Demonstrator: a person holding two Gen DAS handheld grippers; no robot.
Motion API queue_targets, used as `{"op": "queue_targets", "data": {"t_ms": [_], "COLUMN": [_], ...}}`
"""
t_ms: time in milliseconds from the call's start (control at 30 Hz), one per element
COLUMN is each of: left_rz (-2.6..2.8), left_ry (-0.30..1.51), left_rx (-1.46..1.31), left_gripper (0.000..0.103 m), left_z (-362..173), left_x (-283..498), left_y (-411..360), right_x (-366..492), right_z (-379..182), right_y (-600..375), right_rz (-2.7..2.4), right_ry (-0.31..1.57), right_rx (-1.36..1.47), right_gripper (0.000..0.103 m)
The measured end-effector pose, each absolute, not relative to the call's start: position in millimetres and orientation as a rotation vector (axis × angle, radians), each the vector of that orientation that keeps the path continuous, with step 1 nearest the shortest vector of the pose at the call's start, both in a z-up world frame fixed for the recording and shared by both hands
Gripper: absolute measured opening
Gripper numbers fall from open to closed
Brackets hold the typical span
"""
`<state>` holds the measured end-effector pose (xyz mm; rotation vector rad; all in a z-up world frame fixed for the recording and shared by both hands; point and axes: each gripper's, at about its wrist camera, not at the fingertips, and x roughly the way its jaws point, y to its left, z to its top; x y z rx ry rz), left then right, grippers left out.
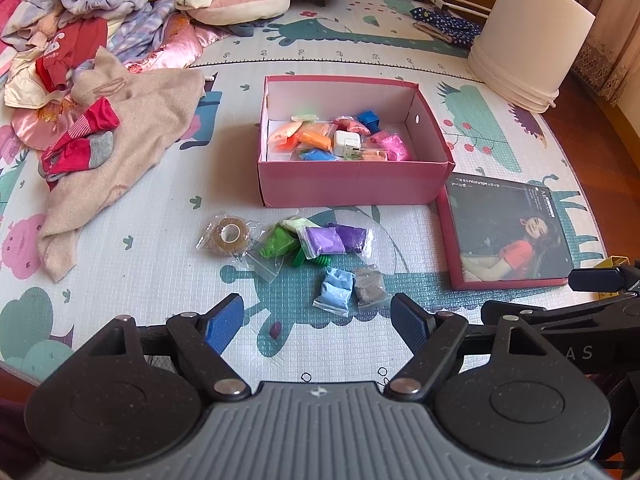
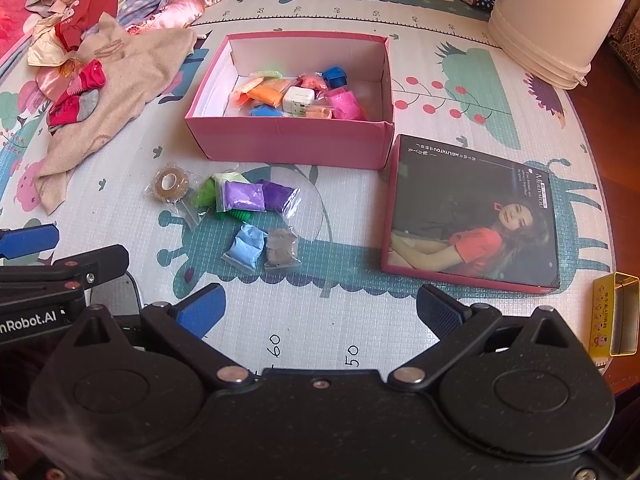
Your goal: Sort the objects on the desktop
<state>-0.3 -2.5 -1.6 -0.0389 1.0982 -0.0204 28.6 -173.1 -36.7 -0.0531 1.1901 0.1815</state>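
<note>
A pink open box (image 1: 352, 182) (image 2: 288, 140) on the play mat holds several coloured clay bags and a white charger (image 1: 346, 143) (image 2: 298, 100). In front of it lie a bagged tape roll (image 1: 228, 234) (image 2: 171, 184), green (image 1: 276, 242), purple (image 1: 324, 240) (image 2: 244, 196), light blue (image 1: 338, 286) (image 2: 248, 246) and grey (image 1: 369, 284) (image 2: 282, 247) clay bags. My left gripper (image 1: 318, 322) is open and empty, just short of the blue and grey bags. My right gripper (image 2: 320, 310) is open and empty, nearer than the bags.
The box lid (image 1: 506, 232) (image 2: 472, 212) with a woman's picture lies right of the box. A beige garment (image 1: 132, 136) and piled clothes lie at left. A white bucket (image 1: 532, 36) stands at the back right. A yellow tin (image 2: 614, 314) lies at the far right.
</note>
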Motion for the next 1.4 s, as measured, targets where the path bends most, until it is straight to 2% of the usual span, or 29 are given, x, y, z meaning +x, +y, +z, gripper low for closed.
{"op": "queue_targets", "data": {"t_ms": [1400], "left_rz": [-0.040], "left_ry": [1.108], "left_rx": [-0.043], "left_gripper": [0.080], "left_z": [-6.0], "left_x": [3.5], "left_y": [-2.0], "right_x": [31.0], "right_z": [-40.0], "right_y": [-170.3], "right_rz": [0.178], "right_ry": [1.216], "right_rx": [-0.066], "right_gripper": [0.102]}}
